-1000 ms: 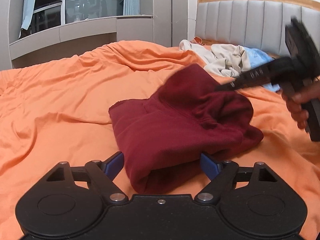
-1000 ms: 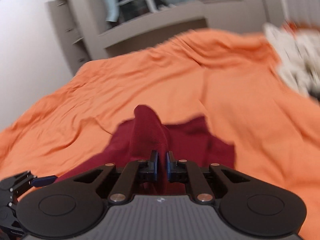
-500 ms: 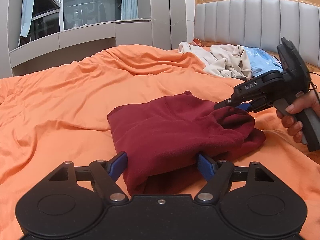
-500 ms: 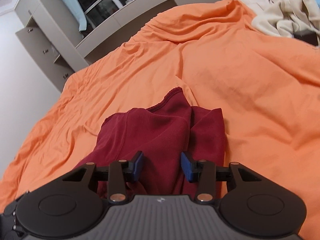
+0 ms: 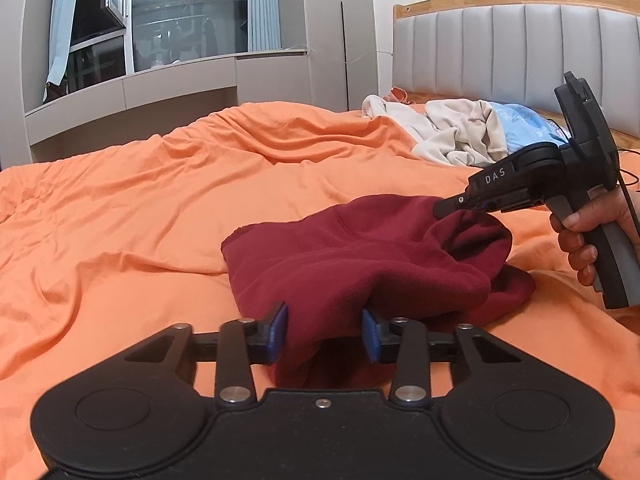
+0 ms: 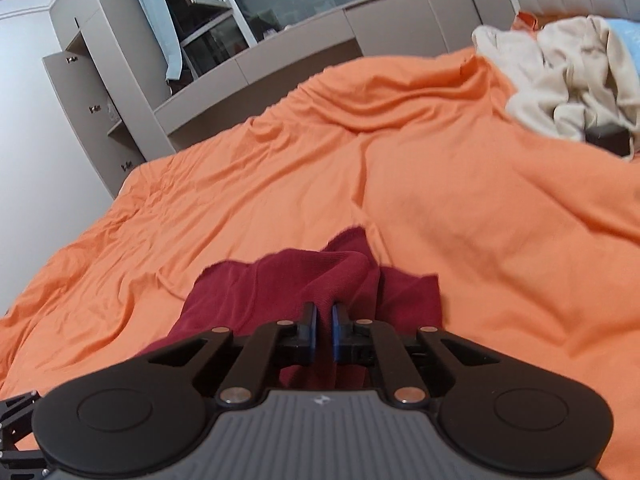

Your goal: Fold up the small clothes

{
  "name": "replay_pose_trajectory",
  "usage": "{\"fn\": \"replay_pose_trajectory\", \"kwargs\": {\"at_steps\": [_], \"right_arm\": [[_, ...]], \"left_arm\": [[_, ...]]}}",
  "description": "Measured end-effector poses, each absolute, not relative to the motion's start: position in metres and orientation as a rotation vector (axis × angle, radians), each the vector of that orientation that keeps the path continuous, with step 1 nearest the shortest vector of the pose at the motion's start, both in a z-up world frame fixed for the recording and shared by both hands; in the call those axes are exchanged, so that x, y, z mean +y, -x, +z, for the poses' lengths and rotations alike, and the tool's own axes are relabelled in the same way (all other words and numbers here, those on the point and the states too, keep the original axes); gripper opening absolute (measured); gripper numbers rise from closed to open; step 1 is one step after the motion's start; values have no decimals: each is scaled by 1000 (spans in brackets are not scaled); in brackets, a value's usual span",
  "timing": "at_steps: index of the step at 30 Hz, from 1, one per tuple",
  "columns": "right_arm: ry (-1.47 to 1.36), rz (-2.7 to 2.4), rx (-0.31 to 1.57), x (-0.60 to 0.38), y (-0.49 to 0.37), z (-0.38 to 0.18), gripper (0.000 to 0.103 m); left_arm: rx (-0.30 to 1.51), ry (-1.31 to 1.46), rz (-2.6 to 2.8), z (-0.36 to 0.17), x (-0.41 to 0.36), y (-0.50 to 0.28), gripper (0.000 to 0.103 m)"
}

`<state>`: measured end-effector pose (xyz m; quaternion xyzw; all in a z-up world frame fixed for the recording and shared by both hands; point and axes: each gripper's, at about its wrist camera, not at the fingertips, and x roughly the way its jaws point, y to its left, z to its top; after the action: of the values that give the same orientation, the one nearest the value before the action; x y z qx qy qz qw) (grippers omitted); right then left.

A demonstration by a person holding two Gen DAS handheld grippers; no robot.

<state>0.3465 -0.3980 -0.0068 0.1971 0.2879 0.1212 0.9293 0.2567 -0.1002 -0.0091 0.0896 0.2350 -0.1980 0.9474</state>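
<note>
Right hand-held gripper (image 6: 323, 330) is pinched tight on a ridge of the maroon garment (image 6: 304, 280), blue pads almost meeting with cloth between them, and from the left wrist view you can see it biting the far raised edge (image 5: 444, 210) with the person's right hand (image 5: 588, 236) on the handle. Left hand-held gripper (image 5: 324, 330) sits at the near end, jaws spread around a thick bunched fold, pads beside the cloth rather than squeezing it, so call that one released. The garment lies bundled in the middle of the orange bedspread (image 5: 120, 220), layers already doubled over, so this looks like a fold midway, with 1 edge gripped and the near end waiting. Next move, by my read, calls for the left to close on its bunch so both ends can be carried over evenly, or the soft knit will sag and the layers slide. Beyond, a heap of beige clothes (image 5: 452, 136) sits near the grey padded headboard (image 5: 520, 48), and a dark window (image 5: 188, 16) above grey cabinets (image 5: 176, 88).
</note>
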Motion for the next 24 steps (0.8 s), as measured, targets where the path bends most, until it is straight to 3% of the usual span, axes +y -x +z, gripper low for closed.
{"fn": "replay_pose_trajectory", "kwargs": {"at_steps": [6, 15, 18, 21, 22, 24], "right_arm": [[-429, 183, 552, -422, -341, 4, 8], [-426, 156, 677, -431, -351, -26, 11], [-419, 152, 671, -432, -346, -22, 21], [-410, 165, 662, -435, -340, -17, 58], [-403, 169, 660, -435, -338, -15, 62], [-374, 188, 660, -433, -332, -13, 64]], "left_arm": [[451, -208, -445, -1, -119, -255, 27], [467, -306, -484, -12, -139, -252, 28], [476, -262, -480, -10, -132, -256, 33], [488, -211, -488, -9, -125, -258, 42], [492, -193, -489, -8, -124, -258, 46], [502, -156, -484, -7, -119, -260, 69]]}}
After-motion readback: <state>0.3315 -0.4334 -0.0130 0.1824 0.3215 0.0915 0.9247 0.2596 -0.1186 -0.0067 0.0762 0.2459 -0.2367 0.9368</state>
